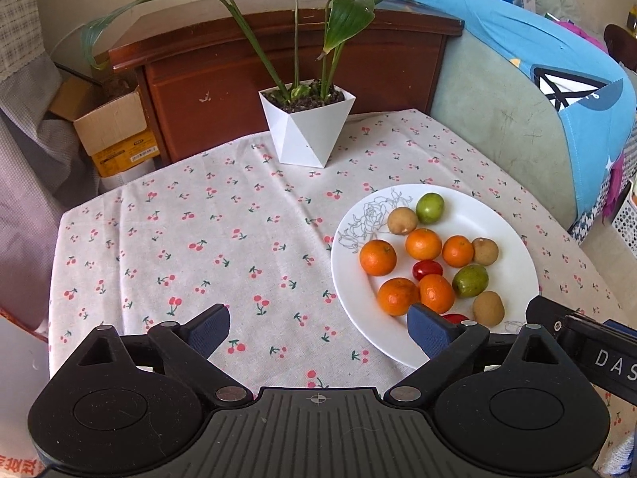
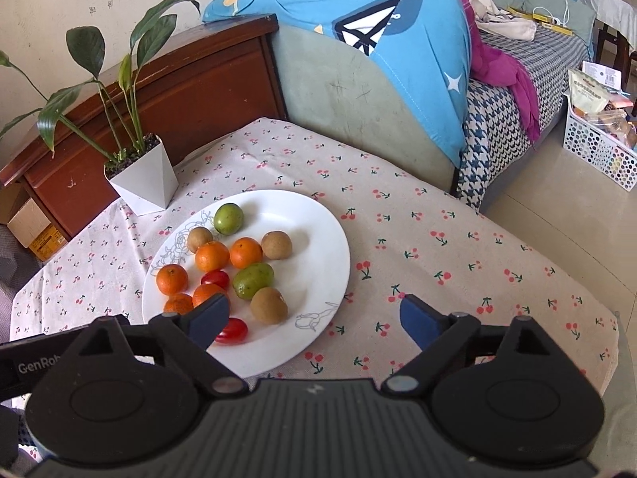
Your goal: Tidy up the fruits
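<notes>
A white plate (image 1: 505, 223) (image 2: 318, 231) with a drawn flower rests on the cherry-print tablecloth (image 1: 199, 239) (image 2: 458, 247). On it lie several oranges (image 1: 377, 257) (image 2: 212, 255), two green fruits (image 1: 430, 208) (image 2: 228, 218), brown round fruits (image 1: 488, 308) (image 2: 268, 305) and red cherry tomatoes (image 1: 426, 269) (image 2: 232, 331). My left gripper (image 1: 318, 332) is open above the cloth, its right finger over the plate's near edge, nothing between its fingers. My right gripper (image 2: 314, 320) is open too, its left finger over the plate by the tomato, holding nothing.
A white faceted pot with a green plant (image 1: 305, 127) (image 2: 141, 181) stands at the table's far side. Behind are a wooden cabinet (image 1: 278, 63), a cardboard box (image 1: 115, 131) and a sofa with blue cloth (image 2: 378, 59). A white basket (image 2: 601, 147) sits on the floor.
</notes>
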A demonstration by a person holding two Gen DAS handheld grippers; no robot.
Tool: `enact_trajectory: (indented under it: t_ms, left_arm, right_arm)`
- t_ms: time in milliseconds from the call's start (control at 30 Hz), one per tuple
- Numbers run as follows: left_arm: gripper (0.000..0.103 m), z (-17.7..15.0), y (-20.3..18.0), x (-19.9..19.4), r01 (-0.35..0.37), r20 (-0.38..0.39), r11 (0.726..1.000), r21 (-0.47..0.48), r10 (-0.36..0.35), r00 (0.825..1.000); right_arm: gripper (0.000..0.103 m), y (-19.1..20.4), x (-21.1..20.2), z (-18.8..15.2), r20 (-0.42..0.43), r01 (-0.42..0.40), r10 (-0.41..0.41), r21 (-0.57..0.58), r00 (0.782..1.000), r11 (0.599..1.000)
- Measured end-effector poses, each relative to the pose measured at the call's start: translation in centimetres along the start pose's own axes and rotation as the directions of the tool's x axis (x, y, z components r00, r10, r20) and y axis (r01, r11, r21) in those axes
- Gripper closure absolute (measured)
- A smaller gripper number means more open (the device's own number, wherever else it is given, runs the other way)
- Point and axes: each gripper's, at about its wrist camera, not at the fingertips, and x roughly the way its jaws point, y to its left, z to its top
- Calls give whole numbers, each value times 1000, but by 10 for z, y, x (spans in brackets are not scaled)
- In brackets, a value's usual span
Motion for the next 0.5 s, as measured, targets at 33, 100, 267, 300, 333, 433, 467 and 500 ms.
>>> enact_trajectory:
  t_ms: [33, 100, 267, 300, 333, 433, 467, 500]
  left_arm:
    - [6, 0, 1, 0, -1, 0, 1000, -4, 1, 1000]
    - [6, 0, 1, 1, -9, -3, 1000, -9, 9, 1000]
    - [6, 0, 2, 5, -24, -17, 1000, -20, 24, 1000]
    - [6, 0, 1, 6, -26, -22, 999, -19, 25, 999]
    - [6, 0, 1, 7, -29, -27, 999, -17, 28, 999]
    - [6, -1, 0, 12, -42, -40, 999, -17, 41, 998]
    - [6, -1, 0, 13, -44, -44, 999, -20, 43, 998]
    - [6, -1, 0, 14, -50, -48, 998, -24, 49, 998]
  right_arm:
    - [11, -1, 1, 0, -4, 5, -5, 4, 1000, 1000]
    - [10, -1, 3, 0, -9, 17, -17, 11, 1000, 1000]
    - [9, 3, 7, -2, -17, 33, -33, -7, 999, 999]
    - [9, 4, 8, -2, -19, 35, -35, -13, 999, 999]
    - [9, 5, 9, -3, -20, 40, -40, -21, 999, 999]
    - [8, 11, 12, -4, -29, 53, -55, -49, 998, 997]
    - [7, 12, 14, -5, -32, 55, -57, -56, 998, 997]
    - [7, 13, 15, -5, -35, 56, -58, -61, 998, 997]
